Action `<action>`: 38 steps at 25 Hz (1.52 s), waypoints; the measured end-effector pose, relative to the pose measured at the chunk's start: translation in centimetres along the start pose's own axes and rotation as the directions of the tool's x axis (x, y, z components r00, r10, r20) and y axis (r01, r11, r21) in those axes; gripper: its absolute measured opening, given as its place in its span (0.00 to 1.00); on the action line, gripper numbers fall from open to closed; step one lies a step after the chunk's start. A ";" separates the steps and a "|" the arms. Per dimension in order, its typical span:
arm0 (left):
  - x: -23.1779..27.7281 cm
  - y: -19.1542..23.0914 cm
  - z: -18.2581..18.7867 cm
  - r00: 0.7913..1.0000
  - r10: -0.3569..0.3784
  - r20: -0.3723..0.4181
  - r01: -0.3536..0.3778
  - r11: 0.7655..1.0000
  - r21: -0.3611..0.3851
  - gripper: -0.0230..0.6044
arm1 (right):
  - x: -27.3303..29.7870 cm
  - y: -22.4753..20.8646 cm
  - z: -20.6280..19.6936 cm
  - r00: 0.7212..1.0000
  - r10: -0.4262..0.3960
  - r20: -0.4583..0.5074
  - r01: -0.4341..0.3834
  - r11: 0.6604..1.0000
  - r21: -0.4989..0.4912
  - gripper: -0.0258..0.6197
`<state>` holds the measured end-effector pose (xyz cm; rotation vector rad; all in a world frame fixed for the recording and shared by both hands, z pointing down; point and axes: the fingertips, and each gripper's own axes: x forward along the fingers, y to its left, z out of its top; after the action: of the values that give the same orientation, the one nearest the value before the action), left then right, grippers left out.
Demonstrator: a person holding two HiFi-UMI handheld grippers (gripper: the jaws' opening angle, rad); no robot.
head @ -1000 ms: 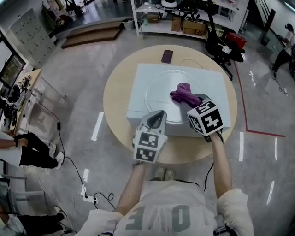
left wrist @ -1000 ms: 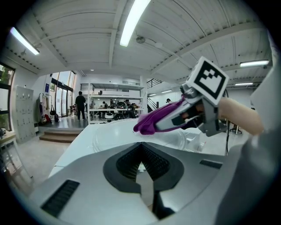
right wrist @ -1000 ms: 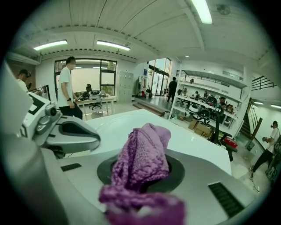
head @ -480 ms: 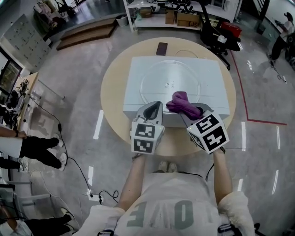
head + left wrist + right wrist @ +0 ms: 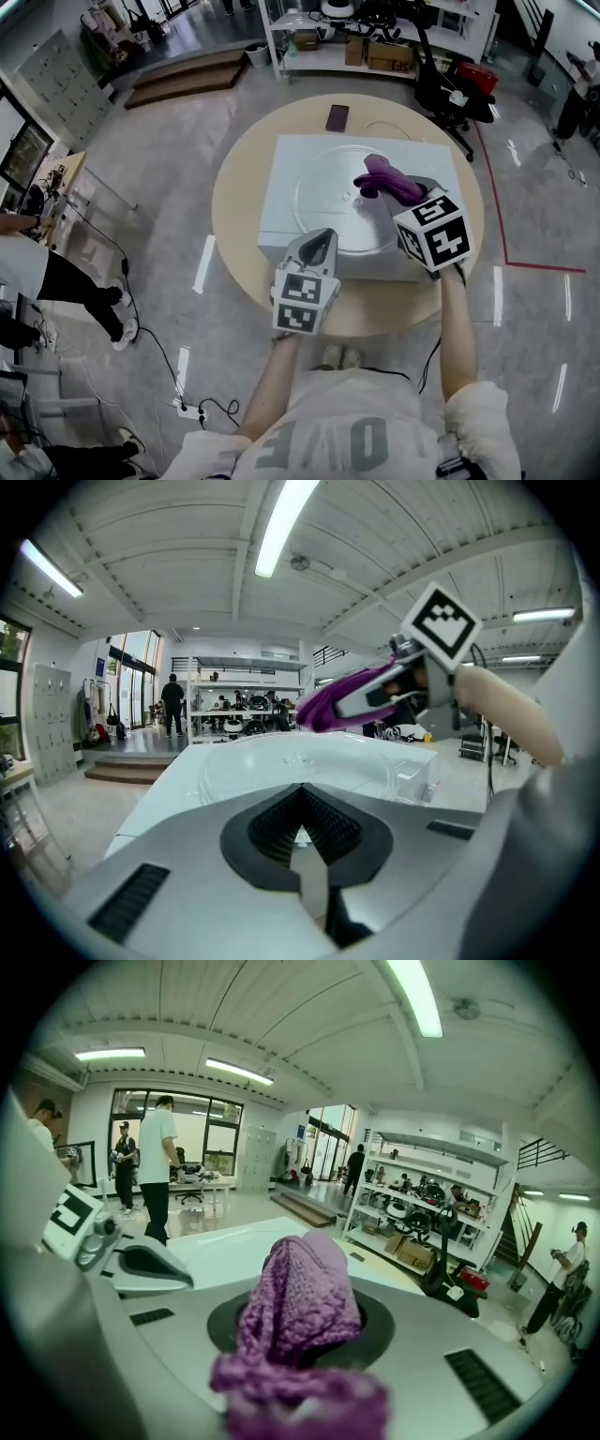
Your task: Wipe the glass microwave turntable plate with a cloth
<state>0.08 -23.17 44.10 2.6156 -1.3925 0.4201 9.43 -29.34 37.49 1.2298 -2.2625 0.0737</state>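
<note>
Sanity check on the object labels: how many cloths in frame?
1. The purple cloth is clamped in the right gripper fingers, over the far-right part of the glass plate. No other shows; the head view hides little of the table.

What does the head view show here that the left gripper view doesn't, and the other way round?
Only the head view: the phone lying on the round table, beyond the plate. Only the left gripper view: the left hand-held gripper with its jaws together and nothing between them, and the ceiling lights. Both: the plate, and the cloth clamped in the right hand-held gripper above it.
</note>
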 end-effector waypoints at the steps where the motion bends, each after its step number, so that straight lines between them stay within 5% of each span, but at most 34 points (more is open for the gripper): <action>1: 0.0 0.0 0.0 1.000 -0.001 -0.001 0.001 1.000 0.000 0.03 | 0.9 -1.3 0.4 1.000 -0.022 -0.004 0.022 1.000 -0.001 0.11; 7: -0.1 -0.1 0.0 1.000 0.000 -0.005 0.000 1.000 -0.001 0.03 | 6.0 -5.9 0.3 0.992 -0.099 -0.079 0.097 0.995 -0.020 0.11; 15: 0.0 0.0 0.1 1.000 0.005 0.000 -0.005 1.000 0.003 0.03 | 7.5 -5.6 -1.0 0.991 -0.068 -0.119 0.067 0.998 -0.013 0.11; 30: 0.0 0.2 0.0 1.000 0.011 0.002 -0.011 1.000 0.003 0.03 | -4.8 5.8 -6.8 0.996 0.016 -0.089 -0.019 0.999 -0.028 0.11; 38: 0.0 0.2 0.5 1.000 0.016 0.016 -0.016 1.000 0.002 0.03 | -5.9 7.1 -7.9 0.996 0.027 -0.089 -0.027 1.000 0.004 0.11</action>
<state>-0.01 -23.46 43.59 2.6166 -1.4195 0.4044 9.85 -18.35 42.67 1.1744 -2.2027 0.1393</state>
